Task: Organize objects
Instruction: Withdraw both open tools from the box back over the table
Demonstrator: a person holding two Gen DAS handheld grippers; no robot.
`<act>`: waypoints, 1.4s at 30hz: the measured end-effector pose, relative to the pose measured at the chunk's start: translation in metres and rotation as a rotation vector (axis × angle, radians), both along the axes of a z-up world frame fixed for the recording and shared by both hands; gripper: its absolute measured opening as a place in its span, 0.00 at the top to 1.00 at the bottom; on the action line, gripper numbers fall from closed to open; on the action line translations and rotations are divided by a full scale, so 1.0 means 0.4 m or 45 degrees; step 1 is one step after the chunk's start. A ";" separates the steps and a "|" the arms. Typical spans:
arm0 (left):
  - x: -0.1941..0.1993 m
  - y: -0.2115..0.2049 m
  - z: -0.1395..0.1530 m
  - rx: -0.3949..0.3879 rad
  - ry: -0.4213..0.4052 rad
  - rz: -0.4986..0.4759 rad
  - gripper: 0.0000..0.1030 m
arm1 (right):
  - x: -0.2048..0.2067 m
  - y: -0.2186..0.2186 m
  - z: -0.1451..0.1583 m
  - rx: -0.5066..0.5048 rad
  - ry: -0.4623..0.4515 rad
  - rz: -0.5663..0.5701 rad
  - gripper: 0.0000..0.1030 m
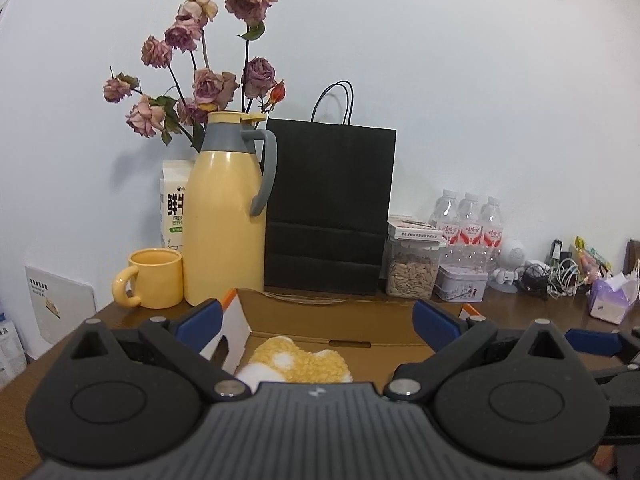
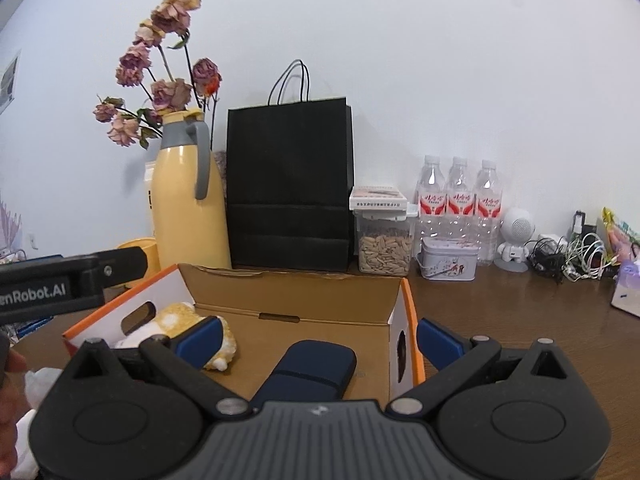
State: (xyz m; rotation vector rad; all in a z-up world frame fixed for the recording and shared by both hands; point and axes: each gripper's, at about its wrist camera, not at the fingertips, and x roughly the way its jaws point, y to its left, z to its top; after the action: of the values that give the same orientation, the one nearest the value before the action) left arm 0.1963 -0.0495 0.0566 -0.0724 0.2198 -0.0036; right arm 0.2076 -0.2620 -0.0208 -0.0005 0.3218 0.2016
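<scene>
Both claws stand wide and hold nothing: the right gripper [image 2: 318,342] above a dark blue case [image 2: 310,374] lying on the cardboard box [image 2: 304,298] floor, long axis toward the back wall, near the right wall. Left gripper [image 1: 318,326] faces a yellow plush toy [image 1: 298,364] by the left flap, bare floor between them. Behind the box stand a yellow jug [image 1: 226,216] and black bag [image 1: 330,208].

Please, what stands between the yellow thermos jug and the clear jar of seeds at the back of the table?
The black paper bag stands between the yellow thermos jug and the clear jar of seeds, upright against the wall. Both wrist views show it.
</scene>
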 end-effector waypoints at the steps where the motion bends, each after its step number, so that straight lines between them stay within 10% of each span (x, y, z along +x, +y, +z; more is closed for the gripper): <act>1: -0.007 0.003 0.003 0.005 0.002 -0.002 0.00 | -0.015 -0.002 0.004 0.002 -0.005 0.001 0.00; 26: -0.288 0.159 -0.047 0.064 0.173 0.022 0.00 | -0.303 -0.047 -0.079 -0.022 0.176 -0.011 0.00; 42: -0.371 0.231 -0.117 0.037 0.276 0.027 0.00 | -0.312 0.034 -0.160 -0.113 0.324 0.110 0.00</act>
State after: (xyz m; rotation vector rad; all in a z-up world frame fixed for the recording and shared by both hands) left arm 0.0478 0.0427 0.0098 -0.0462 0.4353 0.0290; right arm 0.0827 -0.2484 -0.0849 -0.0769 0.5849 0.2737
